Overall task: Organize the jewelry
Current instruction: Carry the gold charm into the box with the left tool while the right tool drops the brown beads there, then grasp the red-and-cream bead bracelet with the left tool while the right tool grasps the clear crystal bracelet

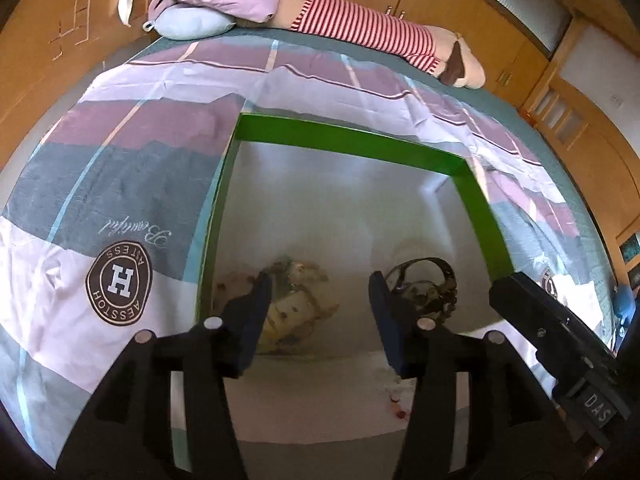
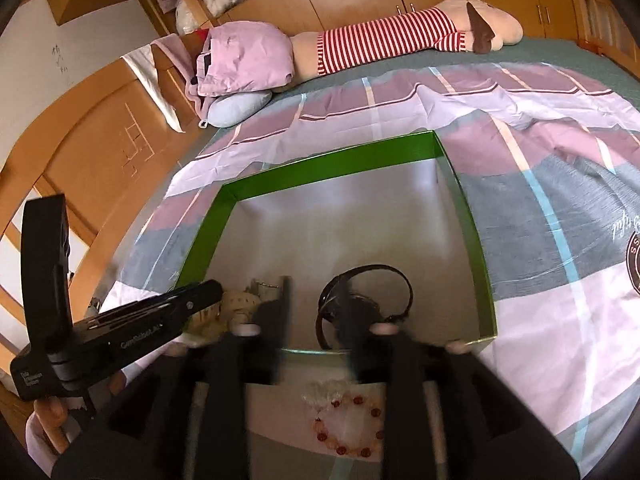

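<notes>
Both hand-held grippers, left (image 1: 320, 312) and right (image 2: 316, 320), hang half-open and empty over the green-rimmed shallow box (image 2: 320, 168); next, probably the red-beaded bracelet (image 2: 352, 428) at lower centre.

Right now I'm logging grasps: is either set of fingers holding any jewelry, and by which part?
Nothing is held. The left gripper and right gripper both stand open above the green box; the dark bracelet lies loose inside.

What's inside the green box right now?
Inside the green box: a dark watch on the right and a pale beaded heap on the left. The gripper fingers cover part of both. A red-beaded bracelet lies outside, in front.
</notes>
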`<action>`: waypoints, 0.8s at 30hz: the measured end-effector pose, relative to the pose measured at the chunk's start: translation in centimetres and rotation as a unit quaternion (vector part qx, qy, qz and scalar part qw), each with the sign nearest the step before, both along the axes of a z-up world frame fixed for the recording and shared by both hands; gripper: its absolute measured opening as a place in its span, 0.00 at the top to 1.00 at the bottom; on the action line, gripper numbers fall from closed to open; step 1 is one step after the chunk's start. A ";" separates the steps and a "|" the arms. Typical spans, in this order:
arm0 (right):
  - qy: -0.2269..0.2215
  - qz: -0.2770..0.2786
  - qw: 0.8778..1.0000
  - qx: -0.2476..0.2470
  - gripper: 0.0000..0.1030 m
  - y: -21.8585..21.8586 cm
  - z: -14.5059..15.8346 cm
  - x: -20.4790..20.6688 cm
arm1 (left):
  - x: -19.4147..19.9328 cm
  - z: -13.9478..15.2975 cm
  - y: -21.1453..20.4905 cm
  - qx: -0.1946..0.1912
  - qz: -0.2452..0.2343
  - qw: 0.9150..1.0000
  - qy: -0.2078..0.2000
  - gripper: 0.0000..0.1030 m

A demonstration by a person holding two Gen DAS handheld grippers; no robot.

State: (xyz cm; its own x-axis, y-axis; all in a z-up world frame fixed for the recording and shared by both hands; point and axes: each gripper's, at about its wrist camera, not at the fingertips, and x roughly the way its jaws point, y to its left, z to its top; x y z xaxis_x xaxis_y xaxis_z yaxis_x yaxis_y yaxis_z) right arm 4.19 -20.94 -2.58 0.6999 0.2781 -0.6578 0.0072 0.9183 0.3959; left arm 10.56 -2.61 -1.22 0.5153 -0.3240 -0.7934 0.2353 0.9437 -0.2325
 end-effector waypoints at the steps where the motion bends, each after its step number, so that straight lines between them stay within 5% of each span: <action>1: -0.007 -0.004 1.000 -0.002 0.46 0.0 0.3 -0.3 | -0.2 0.2 0.0 -0.001 -0.002 1.000 -0.001 0.52; 7: -0.010 0.013 1.000 0.011 0.46 0.0 1.9 -1.7 | -2.5 2.2 0.7 -0.005 -0.020 1.000 0.003 0.52; 12: 0.057 0.039 0.996 -0.059 0.52 0.5 1.7 -3.9 | -5.5 1.3 0.7 0.064 -0.003 0.998 0.021 0.54; 13: 0.070 0.054 0.993 -0.077 0.63 0.8 1.2 -4.2 | -5.6 0.7 0.7 0.071 -0.003 0.997 0.033 0.54; 18: 0.136 0.061 0.986 -0.077 0.64 1.9 -3.3 -3.0 | -4.7 -3.6 0.9 0.081 0.015 0.987 0.139 0.52; 24: 0.156 0.087 0.978 -0.110 0.64 5.2 -7.0 -1.3 | -4.6 -4.9 3.4 0.105 0.060 0.979 0.166 0.40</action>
State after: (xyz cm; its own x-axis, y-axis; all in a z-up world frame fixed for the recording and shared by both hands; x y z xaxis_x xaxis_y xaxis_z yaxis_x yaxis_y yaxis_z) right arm 2.87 -15.78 -9.61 0.4112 0.2020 -0.8889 -0.0677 0.9792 0.1912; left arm 6.00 0.81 -6.17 0.2424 -0.0896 -0.9660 0.0640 0.9950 -0.0762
